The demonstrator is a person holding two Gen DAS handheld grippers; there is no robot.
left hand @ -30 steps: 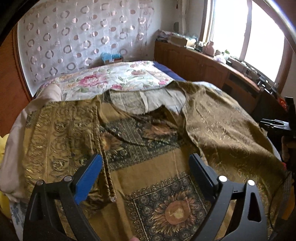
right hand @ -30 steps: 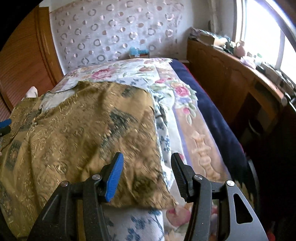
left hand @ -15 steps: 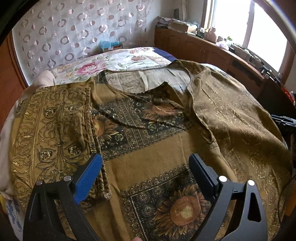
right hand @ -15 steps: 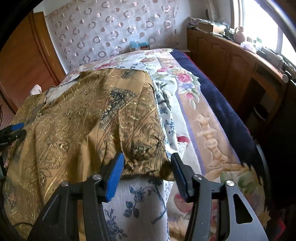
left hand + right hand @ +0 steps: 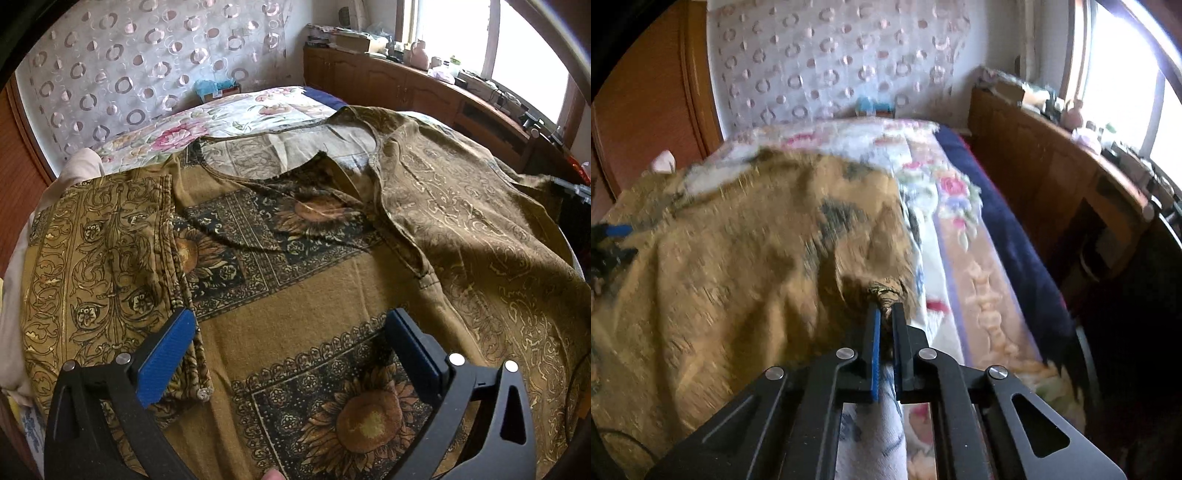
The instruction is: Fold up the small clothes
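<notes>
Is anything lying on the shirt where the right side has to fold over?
Nothing visible. The right gripper is shut on the garment's right edge, and the sunflower-print middle lies bare. The left gripper hovers open over it and should stay clear of the fold.

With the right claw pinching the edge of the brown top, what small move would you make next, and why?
Probably carry the right claw up and across toward the middle of the brown top. Its jaws have just closed on the sleeve hem, the other sleeve already lies folded in, and the left claw hangs open, gripping nothing.
</notes>
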